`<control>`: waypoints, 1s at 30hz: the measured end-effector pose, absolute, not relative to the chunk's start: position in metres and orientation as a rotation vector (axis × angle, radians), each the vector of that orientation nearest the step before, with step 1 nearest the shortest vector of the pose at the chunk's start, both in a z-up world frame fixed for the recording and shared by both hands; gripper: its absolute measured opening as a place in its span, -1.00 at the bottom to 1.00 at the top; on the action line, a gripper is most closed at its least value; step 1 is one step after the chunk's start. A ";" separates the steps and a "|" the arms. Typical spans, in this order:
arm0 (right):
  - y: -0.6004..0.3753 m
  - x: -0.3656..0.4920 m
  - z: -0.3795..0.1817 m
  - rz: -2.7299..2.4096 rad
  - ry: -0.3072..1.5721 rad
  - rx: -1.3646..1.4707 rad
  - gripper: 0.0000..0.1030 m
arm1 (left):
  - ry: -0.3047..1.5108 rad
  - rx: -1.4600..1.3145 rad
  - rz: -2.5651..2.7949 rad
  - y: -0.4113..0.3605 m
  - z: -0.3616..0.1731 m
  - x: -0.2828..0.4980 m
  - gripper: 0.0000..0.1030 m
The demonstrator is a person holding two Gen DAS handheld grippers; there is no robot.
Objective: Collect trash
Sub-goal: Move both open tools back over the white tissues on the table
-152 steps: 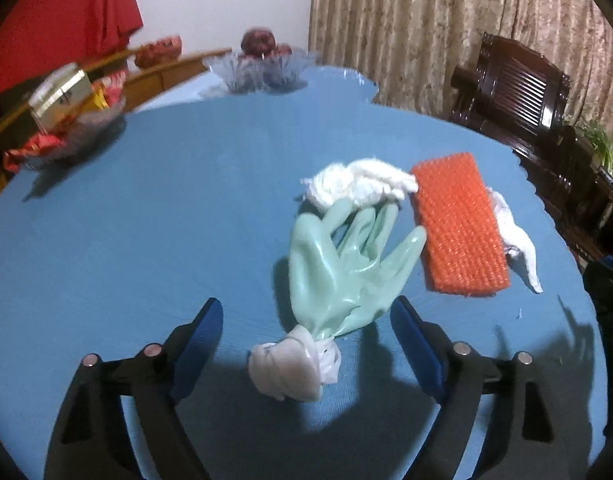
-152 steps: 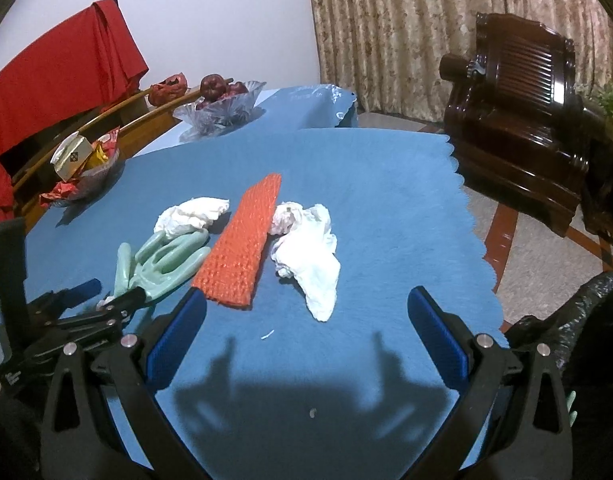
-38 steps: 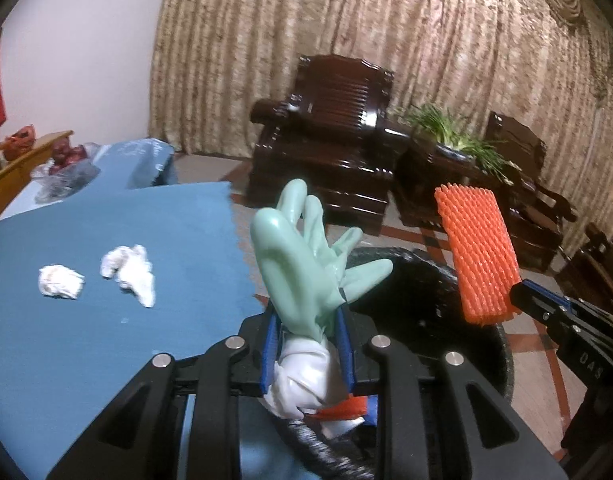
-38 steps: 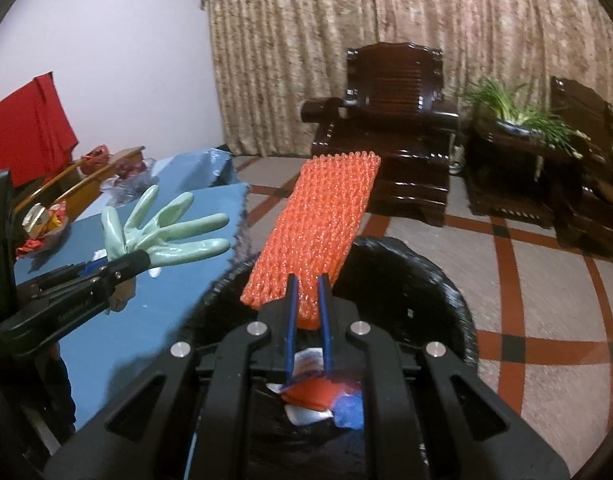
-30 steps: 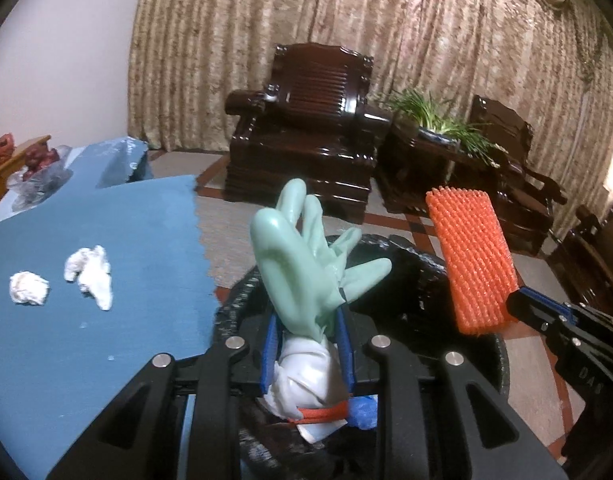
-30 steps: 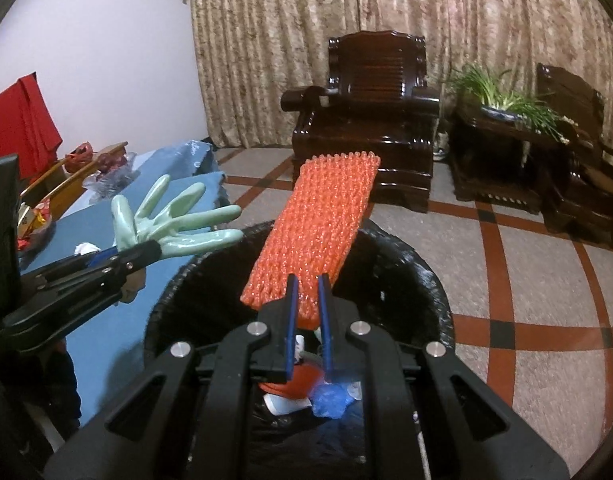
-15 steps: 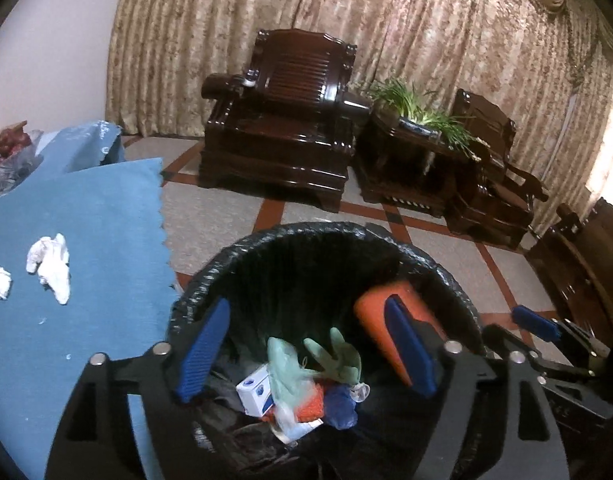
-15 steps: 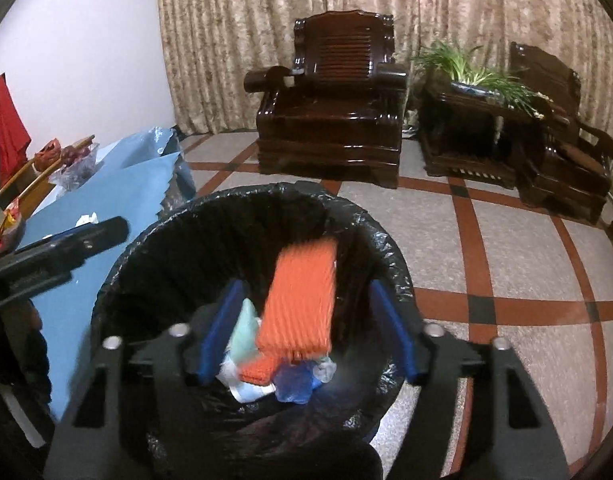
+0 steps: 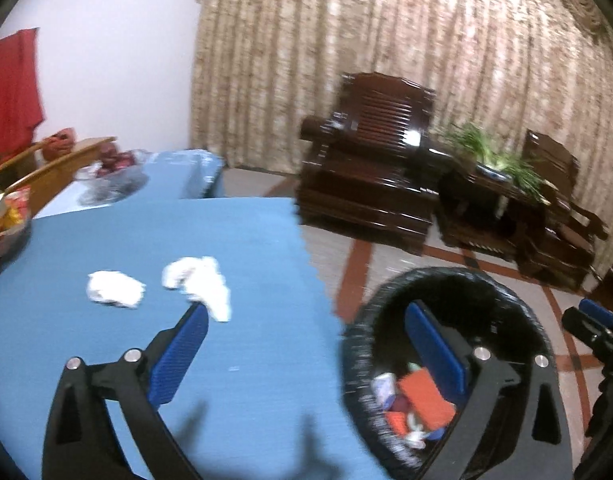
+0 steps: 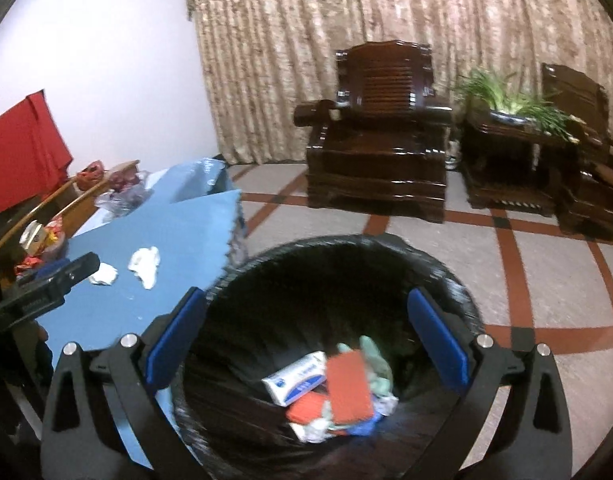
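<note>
While both of my grippers hang spread and empty, the bin (image 10: 338, 264) sits on the floor just off the table's (image 9: 242, 248) scalloped edge, lined with a black bag. My right gripper (image 10: 306, 332) points down into its mouth; its blue jaws have just been opening and stand wide, with nothing between them. Down inside, at about 6 o'clock in the right wrist view, the orange mesh (image 10: 348, 388) lies on top of the heap, the pale green glove (image 10: 376, 360) peeks out at its 1 o'clock edge, and a white box (image 10: 294, 382) with blue print lies at its 9 o'clock side, touching it. My left gripper (image 9: 306, 344) has also just been opening and is now released, holding nothing; in its view one jaw hangs over the blue cloth and the other over the bin's rim at 4 o'clock. Two pieces of trash lie on the table: a crumpled white tissue (image 9: 114, 290) at about 9 o'clock and a longer white wad (image 9: 204, 282) just to its right, near each other but apart. The left wrist view is blurred. Beyond, at 12 to 2 o'clock, stand dark wooden chairs (image 10: 380, 132), a green plant (image 10: 518, 106) and tan curtains (image 10: 386, 12). Bowls of snacks (image 9: 6, 220) sit at the table's far edge, at 9 o'clock.
</note>
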State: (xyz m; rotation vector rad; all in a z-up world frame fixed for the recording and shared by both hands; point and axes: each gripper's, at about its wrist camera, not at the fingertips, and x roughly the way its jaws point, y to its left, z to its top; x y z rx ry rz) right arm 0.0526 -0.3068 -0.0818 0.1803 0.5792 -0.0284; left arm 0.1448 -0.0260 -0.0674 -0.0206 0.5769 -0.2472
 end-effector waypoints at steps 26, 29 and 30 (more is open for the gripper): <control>-0.125 0.181 -0.078 0.245 0.603 0.093 0.90 | 0.552 -0.086 0.101 0.155 -0.081 0.168 0.88; -0.104 0.203 -0.085 0.256 0.618 0.087 0.90 | 0.559 -0.090 0.113 0.166 -0.088 0.178 0.88; -0.096 0.212 -0.088 0.260 0.627 0.091 0.90 | 0.563 -0.088 0.117 0.171 -0.090 0.182 0.88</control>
